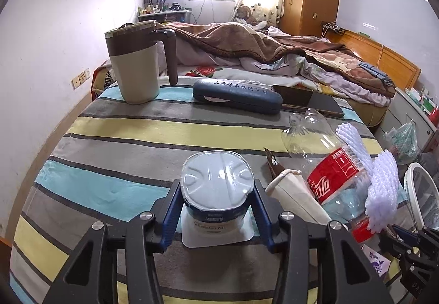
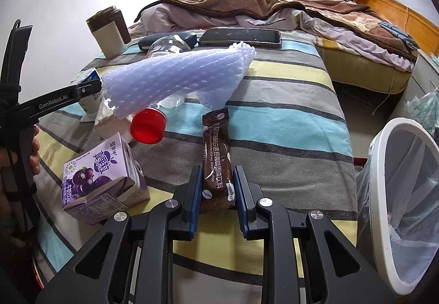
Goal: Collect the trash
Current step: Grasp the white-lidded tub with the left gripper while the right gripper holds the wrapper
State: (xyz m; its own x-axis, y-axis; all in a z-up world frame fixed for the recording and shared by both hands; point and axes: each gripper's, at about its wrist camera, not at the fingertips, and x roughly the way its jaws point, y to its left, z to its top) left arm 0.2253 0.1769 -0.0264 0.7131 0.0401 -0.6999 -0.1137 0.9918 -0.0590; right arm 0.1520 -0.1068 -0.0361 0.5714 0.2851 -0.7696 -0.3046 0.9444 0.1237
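Note:
A white yogurt cup (image 1: 216, 188) with a foil lid stands on the striped tablecloth (image 1: 123, 139). My left gripper (image 1: 216, 195) is shut on it, a blue pad against each side. In the right wrist view a brown coffee sachet (image 2: 216, 145) lies pointing away, and my right gripper (image 2: 218, 186) is shut on its near end. More trash lies between the two grippers: a clear cola bottle (image 1: 329, 166) with a red cap (image 2: 148, 125), a white foam net (image 2: 178, 76) and a purple milk carton (image 2: 101, 177).
A white-rimmed bin (image 2: 384, 194) lined with a clear bag stands off the table's right edge. At the far side of the table are a beige and brown mug (image 1: 134, 62), a dark glasses case (image 1: 236, 96) and a phone (image 2: 241, 38). A bed lies beyond.

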